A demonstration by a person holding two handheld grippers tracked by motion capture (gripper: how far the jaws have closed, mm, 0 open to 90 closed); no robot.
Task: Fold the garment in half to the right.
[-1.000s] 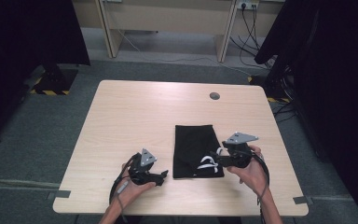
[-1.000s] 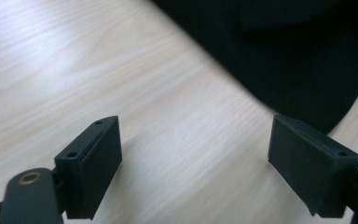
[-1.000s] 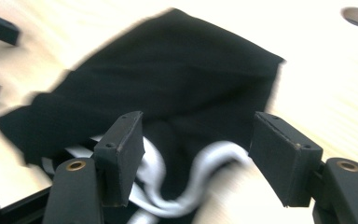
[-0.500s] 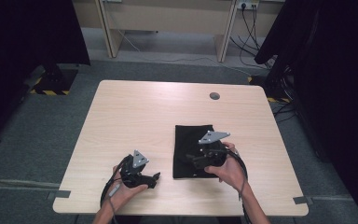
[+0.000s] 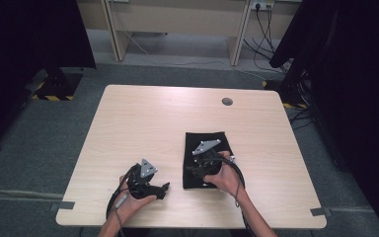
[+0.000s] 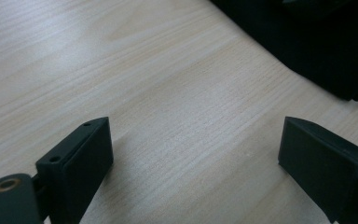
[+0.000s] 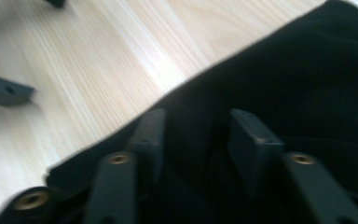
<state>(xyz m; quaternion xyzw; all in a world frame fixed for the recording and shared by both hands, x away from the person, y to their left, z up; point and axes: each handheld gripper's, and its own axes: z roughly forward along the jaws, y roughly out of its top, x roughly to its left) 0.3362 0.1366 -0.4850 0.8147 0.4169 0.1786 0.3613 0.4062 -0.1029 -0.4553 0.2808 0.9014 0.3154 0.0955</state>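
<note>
I see a black cloth (image 5: pixel 208 143) lying flat on the wooden counter (image 5: pixel 148 118), on the right side, close to me. My right gripper (image 7: pixel 196 135) sits low over the cloth, near its left edge. Its fingers (image 7: pixel 249 140) are partly open with a small gap, and black cloth lies between them. I cannot tell if they pinch it yet or just rest on it. From the high view, my right hand (image 5: pixel 224 175) is on the near part of the cloth. My left gripper (image 6: pixel 196 149) is just left of the cloth, over bare wood. Its fingers (image 6: pixel 81 154) are wide open and hold nothing. The corner of the cloth is near, but not touching them. I think a few things could go wrong. If the right fingers close too high, they may catch just one thin layer, and it could slip out. If I press down and drag, the whole cloth may slide or bunch up. My left gripper is close, so the two could bump if I rush.
</note>
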